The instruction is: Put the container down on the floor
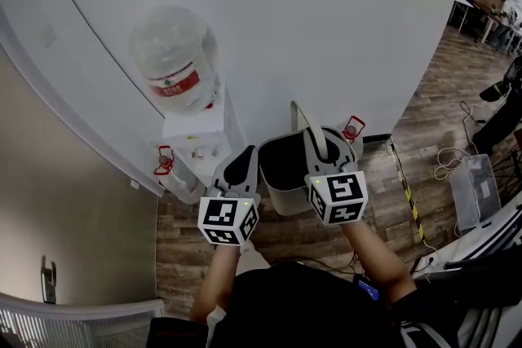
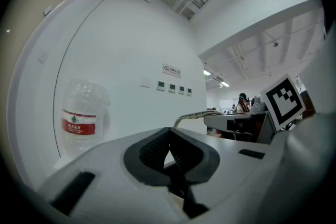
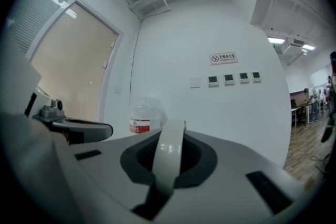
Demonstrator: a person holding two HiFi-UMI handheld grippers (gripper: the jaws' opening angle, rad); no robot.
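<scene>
Grey container (image 1: 283,183), dark inside, seemingly empty, pale handle (image 3: 169,157) in right gripper (image 1: 321,147)

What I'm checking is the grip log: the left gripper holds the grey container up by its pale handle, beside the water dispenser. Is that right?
No: the right gripper, not the left gripper, holds the grey container up by its pale handle, beside the water dispenser. The right gripper view shows the handle between its jaws.

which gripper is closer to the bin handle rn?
Right. The right gripper is shut on the handle. The left gripper is shut and empty, beside the left rim of the bin, off the handle.
</scene>
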